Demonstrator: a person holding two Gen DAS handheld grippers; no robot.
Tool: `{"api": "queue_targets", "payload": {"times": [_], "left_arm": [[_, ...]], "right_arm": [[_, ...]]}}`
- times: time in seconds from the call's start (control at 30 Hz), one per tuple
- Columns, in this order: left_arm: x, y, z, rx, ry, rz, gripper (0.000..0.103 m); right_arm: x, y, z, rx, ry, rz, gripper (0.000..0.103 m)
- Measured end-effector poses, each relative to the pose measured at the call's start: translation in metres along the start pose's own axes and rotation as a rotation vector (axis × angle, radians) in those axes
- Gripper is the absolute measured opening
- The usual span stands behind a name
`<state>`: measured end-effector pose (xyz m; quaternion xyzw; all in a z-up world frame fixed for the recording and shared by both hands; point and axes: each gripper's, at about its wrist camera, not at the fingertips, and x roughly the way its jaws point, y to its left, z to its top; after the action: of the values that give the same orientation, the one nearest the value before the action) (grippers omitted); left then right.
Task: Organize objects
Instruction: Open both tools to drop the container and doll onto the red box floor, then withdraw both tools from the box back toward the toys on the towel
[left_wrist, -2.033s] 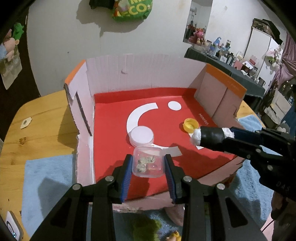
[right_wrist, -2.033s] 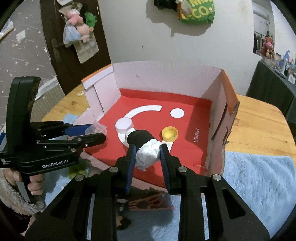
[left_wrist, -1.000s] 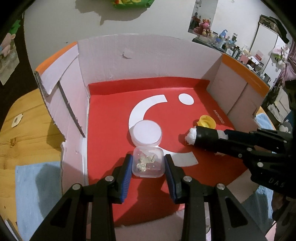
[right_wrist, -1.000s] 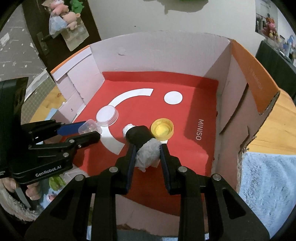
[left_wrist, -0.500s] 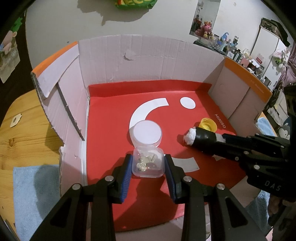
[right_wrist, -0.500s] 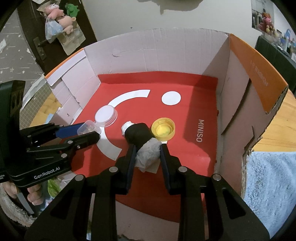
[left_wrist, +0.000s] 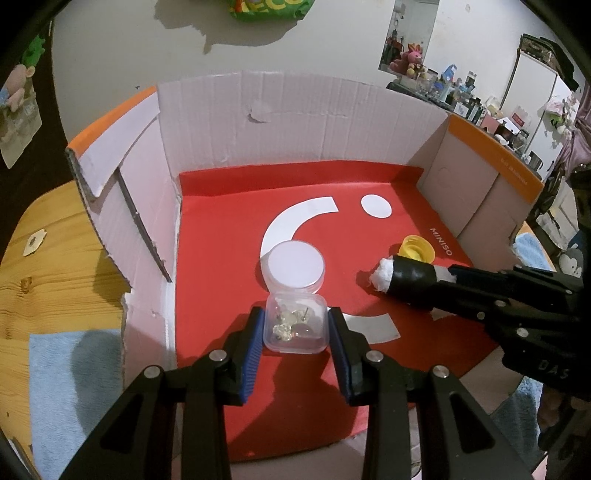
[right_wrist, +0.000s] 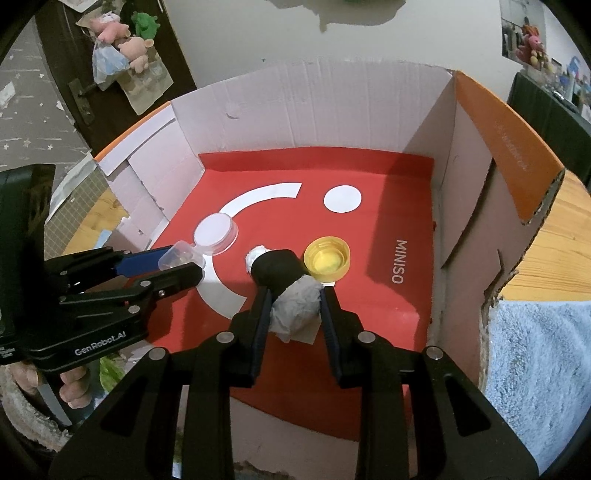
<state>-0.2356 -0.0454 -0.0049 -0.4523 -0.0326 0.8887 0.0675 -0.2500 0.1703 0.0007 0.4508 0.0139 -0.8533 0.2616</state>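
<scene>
My left gripper (left_wrist: 295, 328) has its jaws clamped on a small clear plastic box (left_wrist: 295, 323) with tiny metal bits inside, the blue pads pressing its two sides. I hold it low over the red floor of the cardboard box (left_wrist: 295, 122), near the front edge. Just beyond it sits a round clear container with a white lid (left_wrist: 295, 264), almost touching the held box.

My right gripper (right_wrist: 293, 306) has its jaws closed on a roll of white paper wrapped with a black band (right_wrist: 284, 284); the black end points forward into the cardboard box. Just to the right of that black end lies a yellow bottle cap (right_wrist: 327, 257), open side up, on the red floor; I cannot tell whether they touch.

The red floor carries a white arc, a white dot and the word MINISO. The cardboard box stands on a wooden table (left_wrist: 55, 266), with a light blue towel (right_wrist: 535, 369) lying at its right side.
</scene>
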Motion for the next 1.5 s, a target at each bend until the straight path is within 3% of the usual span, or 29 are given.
{"api": "queue_targets", "payload": {"times": [0.23, 0.37, 0.73, 0.8, 0.87, 0.97, 1.17, 1.23, 1.33, 1.5], "left_arm": [[-0.003, 0.000, 0.001, 0.001, -0.009, 0.010, 0.036], [-0.006, -0.001, 0.001, 0.005, -0.020, 0.016, 0.042], [-0.019, -0.006, -0.003, 0.019, -0.040, 0.033, 0.042], [-0.022, -0.009, -0.005, 0.023, -0.044, 0.035, 0.045], [-0.025, -0.011, -0.006, 0.025, -0.054, 0.040, 0.056], [-0.033, -0.013, -0.008, 0.029, -0.071, 0.051, 0.057], [-0.045, -0.013, -0.013, 0.022, -0.086, 0.050, 0.057], [-0.048, -0.013, -0.015, 0.019, -0.089, 0.050, 0.062], [-0.051, -0.013, -0.019, 0.018, -0.094, 0.054, 0.064], [-0.056, -0.013, -0.023, 0.013, -0.096, 0.051, 0.065]], "right_arm": [[-0.006, 0.000, -0.001, 0.006, -0.017, 0.017, 0.029], [-0.008, 0.003, -0.002, 0.001, -0.029, 0.032, 0.046], [-0.019, 0.005, -0.004, 0.001, -0.056, 0.040, 0.047], [-0.021, 0.006, -0.006, -0.001, -0.059, 0.045, 0.047], [-0.023, 0.008, -0.007, -0.004, -0.064, 0.050, 0.048], [-0.027, 0.009, -0.009, -0.006, -0.071, 0.055, 0.054], [-0.035, 0.012, -0.013, -0.008, -0.085, 0.060, 0.055], [-0.038, 0.013, -0.014, -0.008, -0.089, 0.064, 0.055], [-0.041, 0.014, -0.016, -0.011, -0.092, 0.064, 0.061], [-0.048, 0.017, -0.019, -0.012, -0.101, 0.067, 0.062]]}}
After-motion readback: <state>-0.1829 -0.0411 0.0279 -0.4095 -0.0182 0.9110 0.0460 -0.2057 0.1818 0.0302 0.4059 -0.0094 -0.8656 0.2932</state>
